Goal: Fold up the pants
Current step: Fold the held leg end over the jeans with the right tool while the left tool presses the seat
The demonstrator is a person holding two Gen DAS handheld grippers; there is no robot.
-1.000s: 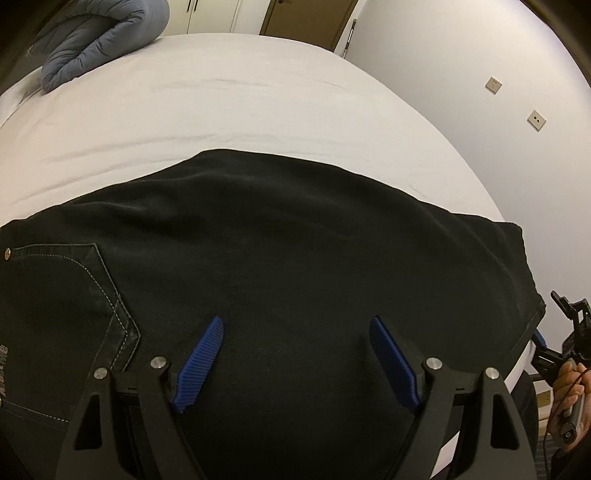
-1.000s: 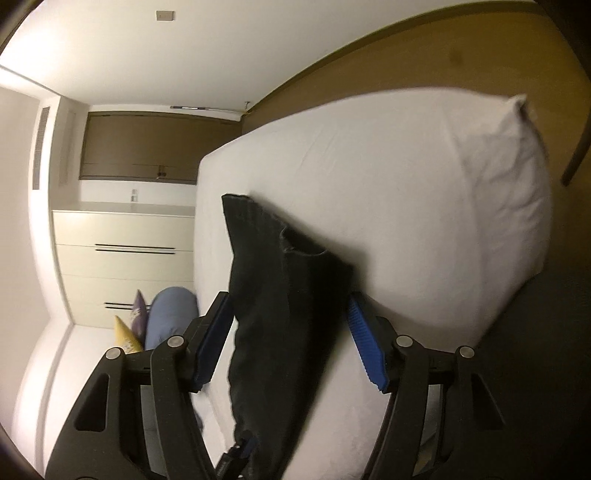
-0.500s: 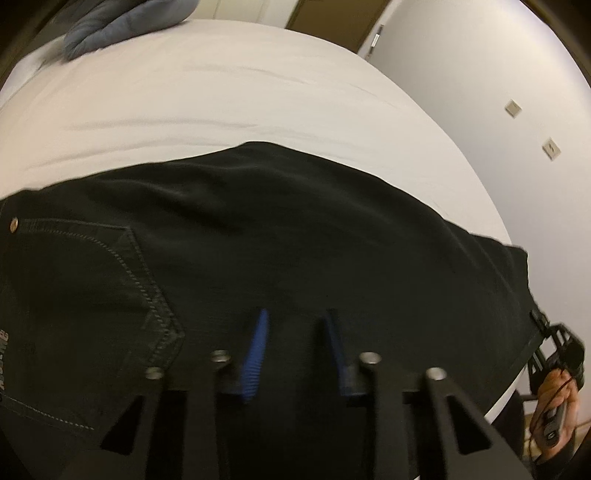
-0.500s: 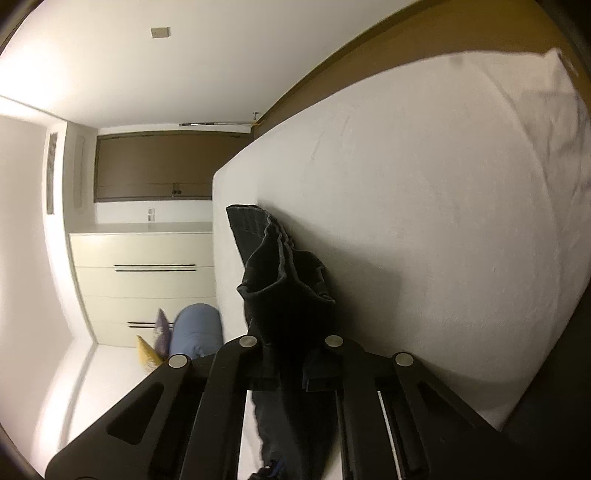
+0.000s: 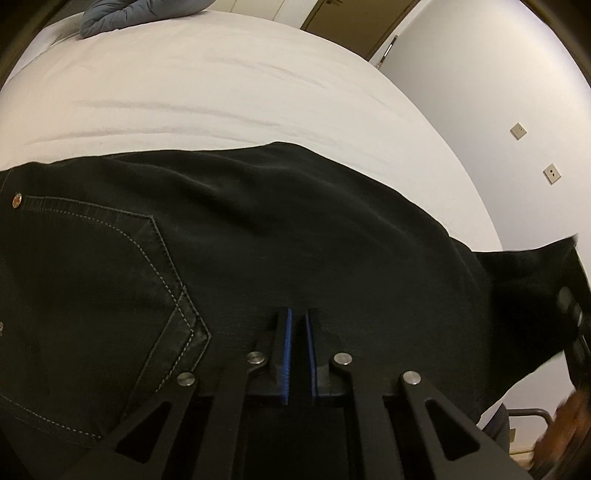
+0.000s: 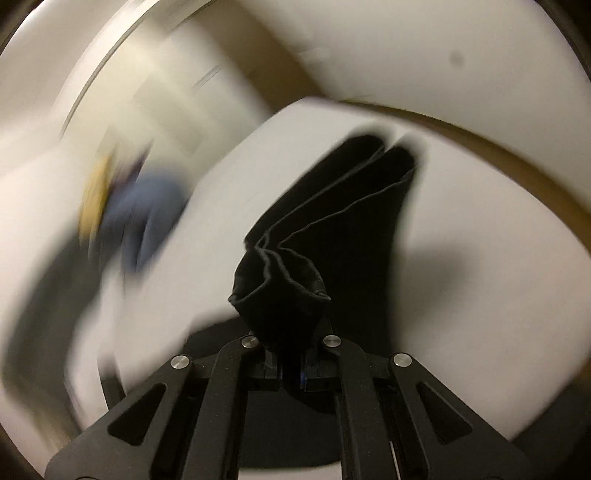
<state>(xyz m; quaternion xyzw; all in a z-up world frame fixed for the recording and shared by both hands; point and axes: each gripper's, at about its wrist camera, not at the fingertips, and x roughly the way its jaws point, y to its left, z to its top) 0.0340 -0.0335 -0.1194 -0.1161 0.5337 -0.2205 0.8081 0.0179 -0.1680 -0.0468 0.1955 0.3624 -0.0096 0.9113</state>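
Note:
Black pants [image 5: 280,229] lie across a white bed [image 5: 221,88], back pocket [image 5: 92,288] at the left, legs running right. My left gripper [image 5: 299,317] is shut, its blue pads nearly together on the near edge of the pants just right of the pocket. My right gripper [image 6: 290,354] is shut on the bunched leg hems of the pants [image 6: 332,221] and holds them lifted off the bed [image 6: 480,295]. The lifted leg end and a blurred black gripper body show at the right edge of the left wrist view [image 5: 535,280].
A grey-blue quilted bundle [image 5: 140,11] lies at the bed's far end; it shows blurred in the right wrist view [image 6: 147,218]. A white wall with two sockets [image 5: 535,155] stands to the right. A brown headboard [image 6: 517,158] runs behind the bed.
Both grippers have closed on the pants. The right gripper has lifted the leg hems and swung fast, blurring its view. The left gripper's pads closed fully on the near edge.

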